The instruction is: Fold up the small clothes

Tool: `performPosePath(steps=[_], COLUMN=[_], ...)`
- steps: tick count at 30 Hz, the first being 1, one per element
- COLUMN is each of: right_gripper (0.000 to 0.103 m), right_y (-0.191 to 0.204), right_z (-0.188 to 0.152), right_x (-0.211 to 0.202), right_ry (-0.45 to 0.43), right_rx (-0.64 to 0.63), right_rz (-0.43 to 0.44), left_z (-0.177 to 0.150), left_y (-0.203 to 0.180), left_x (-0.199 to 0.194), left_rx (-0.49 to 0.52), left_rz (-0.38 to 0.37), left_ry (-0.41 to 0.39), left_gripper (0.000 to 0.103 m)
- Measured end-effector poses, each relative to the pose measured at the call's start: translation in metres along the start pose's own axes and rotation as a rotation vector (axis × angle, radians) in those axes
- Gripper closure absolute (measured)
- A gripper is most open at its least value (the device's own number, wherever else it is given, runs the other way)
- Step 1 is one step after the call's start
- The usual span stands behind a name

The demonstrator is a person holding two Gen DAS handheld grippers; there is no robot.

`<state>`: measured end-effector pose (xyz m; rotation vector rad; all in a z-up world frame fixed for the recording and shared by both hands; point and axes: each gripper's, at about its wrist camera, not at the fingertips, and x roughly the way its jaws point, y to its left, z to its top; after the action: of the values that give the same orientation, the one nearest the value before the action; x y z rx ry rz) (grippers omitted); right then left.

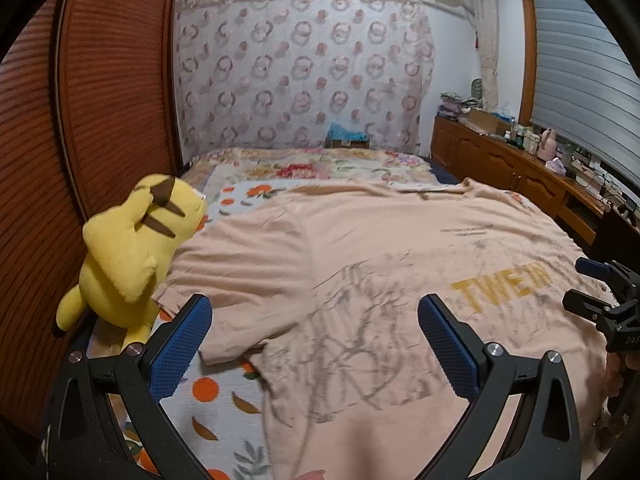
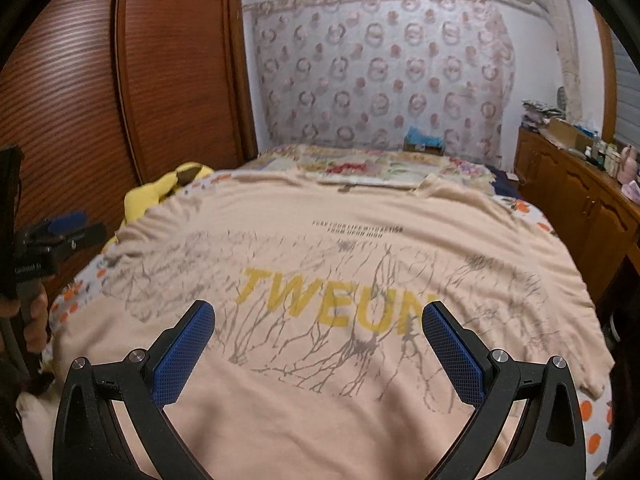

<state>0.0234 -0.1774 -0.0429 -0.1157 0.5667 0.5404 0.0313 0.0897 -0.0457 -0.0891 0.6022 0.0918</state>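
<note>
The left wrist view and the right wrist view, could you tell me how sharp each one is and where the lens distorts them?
Left wrist view: the T-shirt print is smeared by motion blur, while the left gripper stays crisp; the wardrobe bows at the edge. Right wrist view: the yellow lettering is readable but soft, the right gripper sharp, the corners dark.

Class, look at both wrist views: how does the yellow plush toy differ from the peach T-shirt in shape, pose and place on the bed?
The yellow plush toy is bulky and sits up; the peach T-shirt lies spread flat. The toy is bright yellow with brown stripes; the T-shirt is pale peach with grey branch-like print and yellow letters. The toy is at the bed's edge by the wooden wardrobe; the T-shirt covers the middle. Both are soft and rest on the bed.
</note>
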Motion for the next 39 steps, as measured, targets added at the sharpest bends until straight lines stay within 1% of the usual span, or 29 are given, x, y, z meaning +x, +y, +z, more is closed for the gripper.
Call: performPosePath(steps=[5, 11, 14, 16, 18, 19, 22, 26, 28, 29, 30, 31, 32, 35, 36, 37, 39], right_gripper=[0.000, 0.000, 0.000, 0.000, 0.000, 0.000, 0.000, 0.000, 0.000, 0.000, 0.000, 0.000, 0.000, 0.000, 0.000, 0.000, 0.000], right_y=[0.002, 0.006, 0.007, 0.006, 0.008, 0.009, 0.011, 0.020, 0.025, 0.028, 0.029, 0.031, 0.033, 0.035, 0.033, 0.032, 0.029], right_z=[0.010, 0.015, 0.020, 0.017, 0.020, 0.024, 0.032, 0.045, 0.051, 0.054, 0.056, 0.057, 0.058, 0.055, 0.052, 0.050, 0.046], right_x=[0.005, 0.008, 0.010, 0.011, 0.014, 0.017, 0.023, 0.034, 0.040, 0.043, 0.046, 0.048, 0.049, 0.050, 0.049, 0.049, 0.049], right_ry=[0.024, 0.050, 0.056, 0.055, 0.057, 0.059, 0.065, 0.064, 0.062, 0.063, 0.065, 0.066, 0.064, 0.057, 0.057, 0.058, 0.063], right_rx=[-0.018, -0.031, -0.043, -0.049, -0.063, -0.070, -0.085, -0.125, -0.143, -0.150, -0.152, -0.155, -0.156, -0.153, -0.152, -0.154, -0.157], right_rz=[0.008, 0.038, 0.044, 0.054, 0.064, 0.068, 0.092, 0.117, 0.125, 0.133, 0.136, 0.138, 0.144, 0.162, 0.167, 0.168, 0.165], left_z=[0.001, 0.010, 0.015, 0.018, 0.020, 0.020, 0.019, 0.021, 0.021, 0.021, 0.022, 0.022, 0.023, 0.025, 0.027, 0.029, 0.031], left_y=[0.020, 0.057, 0.076, 0.091, 0.106, 0.111, 0.126, 0.137, 0.142, 0.144, 0.146, 0.147, 0.147, 0.140, 0.137, 0.135, 0.131], left_x=[0.011, 0.022, 0.034, 0.045, 0.059, 0.063, 0.085, 0.108, 0.117, 0.119, 0.120, 0.119, 0.118, 0.112, 0.110, 0.107, 0.103], left_rx=[-0.006, -0.016, -0.023, -0.040, -0.068, -0.073, -0.085, -0.099, -0.112, -0.128, -0.147, -0.158, -0.165, -0.107, -0.081, -0.057, -0.014], left_rz=[-0.002, 0.002, 0.001, 0.000, -0.020, -0.014, 0.001, -0.016, -0.041, -0.064, -0.092, -0.113, -0.134, -0.092, -0.061, -0.027, -0.013], left_ry=[0.036, 0.079, 0.106, 0.129, 0.164, 0.178, 0.248, 0.303, 0.327, 0.327, 0.333, 0.336, 0.333, 0.321, 0.315, 0.307, 0.308], left_gripper=[0.000, 0.000, 0.007, 0.018, 0.024, 0.027, 0.032, 0.032, 0.038, 0.039, 0.045, 0.057, 0.063, 0.074, 0.087, 0.096, 0.097])
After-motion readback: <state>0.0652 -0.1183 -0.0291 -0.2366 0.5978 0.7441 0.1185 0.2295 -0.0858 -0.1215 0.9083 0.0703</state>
